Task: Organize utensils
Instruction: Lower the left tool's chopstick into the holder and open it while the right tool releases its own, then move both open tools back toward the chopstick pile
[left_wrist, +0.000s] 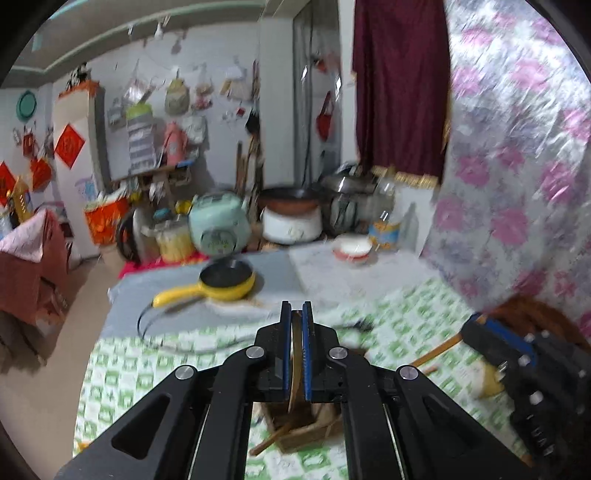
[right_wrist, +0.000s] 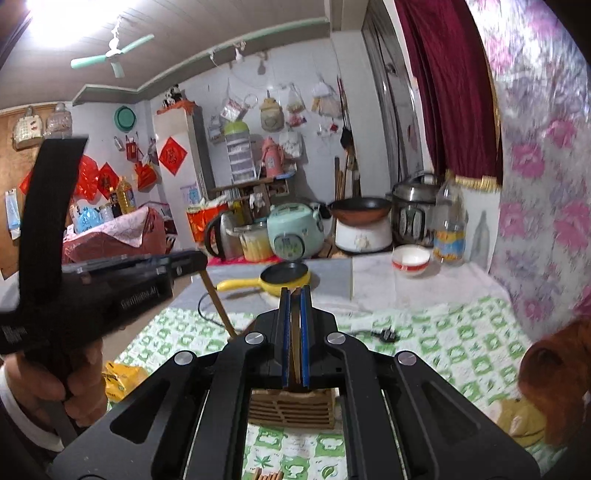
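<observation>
— Closest to us in the left wrist view, our left gripper (left_wrist: 296, 314) is clenched on a thin wooden utensil (left_wrist: 295, 365), whose shaft runs down between the blue pads toward the wooden holder (left_wrist: 295, 432) below.

— And in the right wrist view our right gripper (right_wrist: 295, 299) is clamped on another wooden stick (right_wrist: 295, 332), directly above the slatted wooden holder (right_wrist: 291, 406).

— We see that holder standing on the green-and-white checked cloth (right_wrist: 443, 350). More wooden sticks (right_wrist: 267, 475) lie at the bottom edge.

— Farther back we have a yellow pan (right_wrist: 284, 280), a red-rimmed white bowl (right_wrist: 410, 260), and a black plug (right_wrist: 386, 335) on the cloth.

— Whether the left utensil's tip sits inside the holder, we cannot tell.
</observation>
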